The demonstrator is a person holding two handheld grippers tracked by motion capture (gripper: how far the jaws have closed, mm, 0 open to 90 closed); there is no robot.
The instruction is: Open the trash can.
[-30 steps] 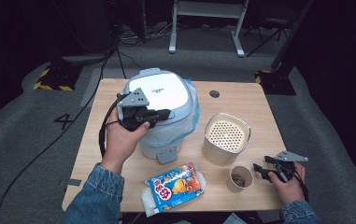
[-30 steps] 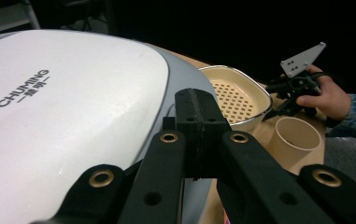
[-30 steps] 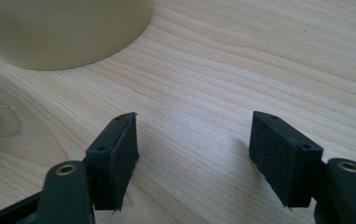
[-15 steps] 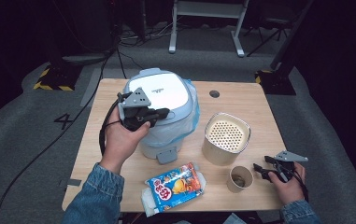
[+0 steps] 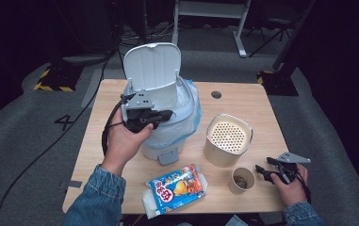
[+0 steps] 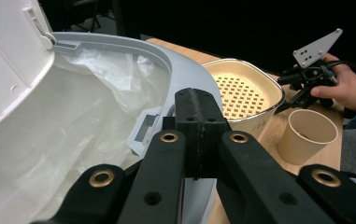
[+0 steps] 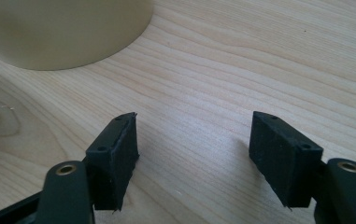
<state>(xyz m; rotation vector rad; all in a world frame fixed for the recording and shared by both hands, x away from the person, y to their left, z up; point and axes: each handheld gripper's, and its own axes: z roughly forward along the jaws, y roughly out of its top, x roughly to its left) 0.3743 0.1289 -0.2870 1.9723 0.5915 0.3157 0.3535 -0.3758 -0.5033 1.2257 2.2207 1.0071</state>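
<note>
1. At the counter's (image 5: pixel 243 101) middle stands the grey bin (image 5: pixel 177 125), lid (image 5: pixel 151 66) raised upright, white liner bag (image 6: pixel 73 121) inside.
2. Left gripper (image 5: pixel 154 118) hangs at the bin's front rim, fingers pressed together on nothing.
3. Right gripper (image 5: pixel 262 170) rests low near the right edge, fingers (image 7: pixel 115 154) spread over bare wood, just beside the paper cup (image 5: pixel 241 180).
4. Between bin and cup stands a cream perforated container (image 5: pixel 228 139); a snack packet (image 5: pixel 177 187) lies in front.

We are seeing the table (image 5: pixel 243 106) lit brightly from above, while the room around it is staying almost black. Close to the right gripper (image 7: pixel 192 154) its pads are casting soft shadows on the wood. The cylinder above them is looking blurred.
</note>
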